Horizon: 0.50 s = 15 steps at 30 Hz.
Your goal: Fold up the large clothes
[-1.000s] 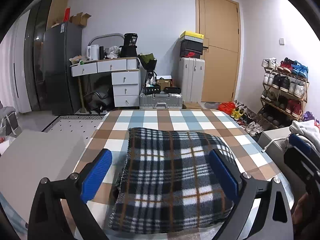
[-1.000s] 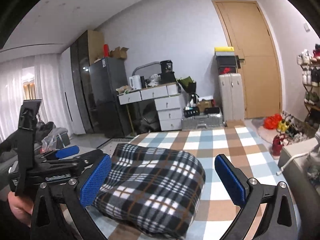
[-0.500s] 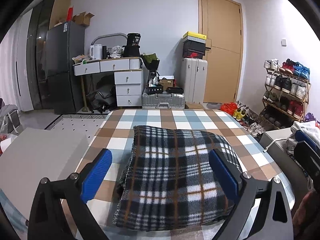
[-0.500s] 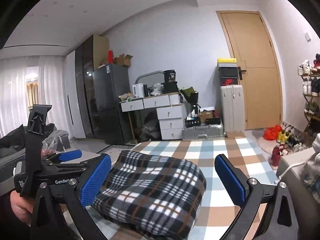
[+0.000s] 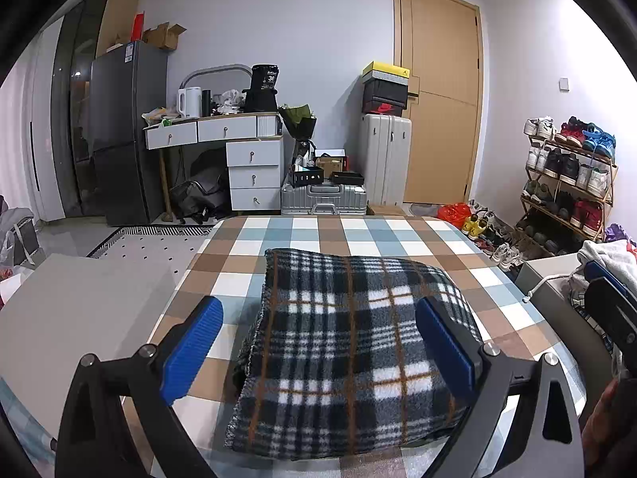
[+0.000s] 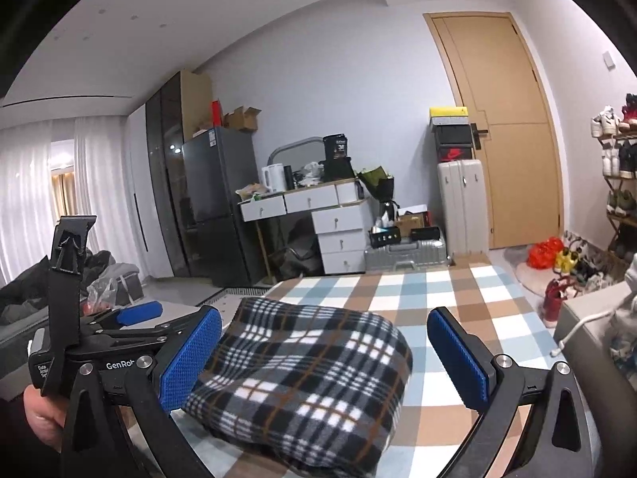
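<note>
The left hand-held gripper (image 5: 316, 342) hangs level above the near edge of the bench (image 5: 358, 235), its 2 blue-padded fingers (image 5: 191, 348) spread wide and holding nothing. The right wrist view shows it from the side (image 6: 135, 320), gripped in a hand (image 6: 38, 410) at the lower left with its handle upright. The right hand-held gripper (image 6: 324, 358) also hovers with its fingers (image 6: 458, 362) spread wide apart and empty, tilted up enough to take in the ceiling; in the left wrist view only its edge shows at the far right (image 5: 609, 302).

Between and beyond both pairs of fingers lies the folded plaid garment (image 5: 350, 342), a thick black, white and brown fleece bundle resting flat on the checked cloth of the bench, touched by neither gripper.

Further back stand a white desk with drawers (image 5: 243, 151), a dark fridge (image 5: 123, 131), a pale suitcase (image 5: 386, 159), a wooden door (image 5: 438, 95) and a shoe rack (image 5: 569, 175) on the right
</note>
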{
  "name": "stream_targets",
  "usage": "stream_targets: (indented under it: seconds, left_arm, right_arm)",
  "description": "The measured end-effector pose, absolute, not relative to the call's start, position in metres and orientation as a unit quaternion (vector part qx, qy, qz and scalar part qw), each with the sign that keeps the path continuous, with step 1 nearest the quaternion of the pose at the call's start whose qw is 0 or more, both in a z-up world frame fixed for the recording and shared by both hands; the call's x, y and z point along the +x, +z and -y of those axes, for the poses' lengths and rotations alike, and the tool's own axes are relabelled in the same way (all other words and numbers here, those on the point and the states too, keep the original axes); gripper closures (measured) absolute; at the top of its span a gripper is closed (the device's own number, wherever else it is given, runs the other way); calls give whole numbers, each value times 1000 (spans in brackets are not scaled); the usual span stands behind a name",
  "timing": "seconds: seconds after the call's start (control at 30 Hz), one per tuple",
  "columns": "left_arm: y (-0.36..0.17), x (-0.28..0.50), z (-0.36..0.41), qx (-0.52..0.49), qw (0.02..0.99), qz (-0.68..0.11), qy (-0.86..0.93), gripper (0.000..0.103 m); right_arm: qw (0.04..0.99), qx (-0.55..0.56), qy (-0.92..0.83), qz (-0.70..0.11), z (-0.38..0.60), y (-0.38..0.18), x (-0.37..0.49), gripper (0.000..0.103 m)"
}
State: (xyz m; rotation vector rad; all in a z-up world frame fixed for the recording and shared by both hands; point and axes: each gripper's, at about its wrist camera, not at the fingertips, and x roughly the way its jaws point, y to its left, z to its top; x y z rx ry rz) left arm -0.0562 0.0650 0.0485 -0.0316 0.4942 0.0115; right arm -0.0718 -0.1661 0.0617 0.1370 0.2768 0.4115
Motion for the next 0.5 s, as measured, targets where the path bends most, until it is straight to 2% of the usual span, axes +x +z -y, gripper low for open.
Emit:
stream_targets:
  seconds: [0.5]
  left_arm:
    - [48,-56,-64,-15,970,-244,3,8]
  right_arm:
    - [968,72,201,-132,167,60,-72,0]
